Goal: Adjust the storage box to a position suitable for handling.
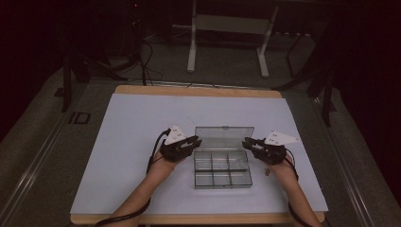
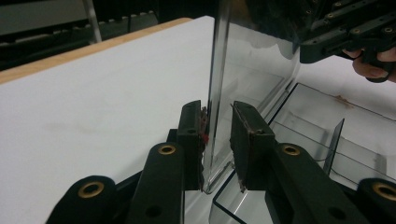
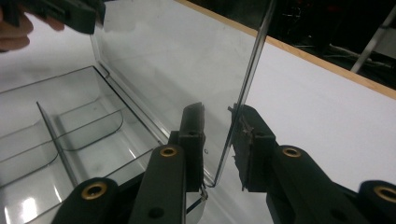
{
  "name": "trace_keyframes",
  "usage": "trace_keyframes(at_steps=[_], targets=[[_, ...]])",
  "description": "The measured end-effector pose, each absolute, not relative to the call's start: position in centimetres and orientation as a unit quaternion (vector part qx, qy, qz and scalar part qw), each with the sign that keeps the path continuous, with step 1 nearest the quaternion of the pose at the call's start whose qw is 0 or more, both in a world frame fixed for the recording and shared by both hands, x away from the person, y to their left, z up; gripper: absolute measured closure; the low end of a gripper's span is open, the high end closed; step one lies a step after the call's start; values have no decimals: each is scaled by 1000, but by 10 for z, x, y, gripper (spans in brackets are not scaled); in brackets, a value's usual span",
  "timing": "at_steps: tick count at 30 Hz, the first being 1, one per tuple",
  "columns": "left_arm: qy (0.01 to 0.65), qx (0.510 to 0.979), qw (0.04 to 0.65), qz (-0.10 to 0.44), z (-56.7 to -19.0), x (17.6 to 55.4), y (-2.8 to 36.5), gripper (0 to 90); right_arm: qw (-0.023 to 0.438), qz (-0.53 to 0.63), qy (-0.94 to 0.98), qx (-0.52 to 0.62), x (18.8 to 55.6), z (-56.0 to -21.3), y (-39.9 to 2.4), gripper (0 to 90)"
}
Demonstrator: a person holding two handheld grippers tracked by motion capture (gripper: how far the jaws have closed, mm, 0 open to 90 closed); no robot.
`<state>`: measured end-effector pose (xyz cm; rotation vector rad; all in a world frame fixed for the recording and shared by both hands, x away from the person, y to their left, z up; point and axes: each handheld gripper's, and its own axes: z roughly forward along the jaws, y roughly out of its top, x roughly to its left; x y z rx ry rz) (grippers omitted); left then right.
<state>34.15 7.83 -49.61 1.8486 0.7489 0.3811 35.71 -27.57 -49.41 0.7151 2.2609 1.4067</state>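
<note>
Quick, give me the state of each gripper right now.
Left gripper: jaws straddle the left edge of the upright clear lid; one pad touches, the other stands apart; grip cannot be told.
Right gripper: jaws straddle the lid's right edge; grip cannot be told.

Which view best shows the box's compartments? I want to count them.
The high view: it looks down into the clear box, where dividers mark out six compartments, two rows of three, with the lid standing open behind. The left gripper view catches one divider; the right gripper view shows a few curved partitions.

Dim lab, bare worktable (image 1: 142,118), floor cables (image 1: 146,61), metal stand (image 1: 227,28)
</note>
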Motion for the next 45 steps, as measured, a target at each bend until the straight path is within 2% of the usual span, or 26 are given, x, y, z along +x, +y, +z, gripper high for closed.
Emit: trace_keyframes(at_steps=[24,45], targets=[[358,760,528,124,-511,354,76,727,166,482,809,291,369,-504,-271,695],[389,764,506,100,-517,362,69,619,141,461,814,323,377,-505,-265,598]])
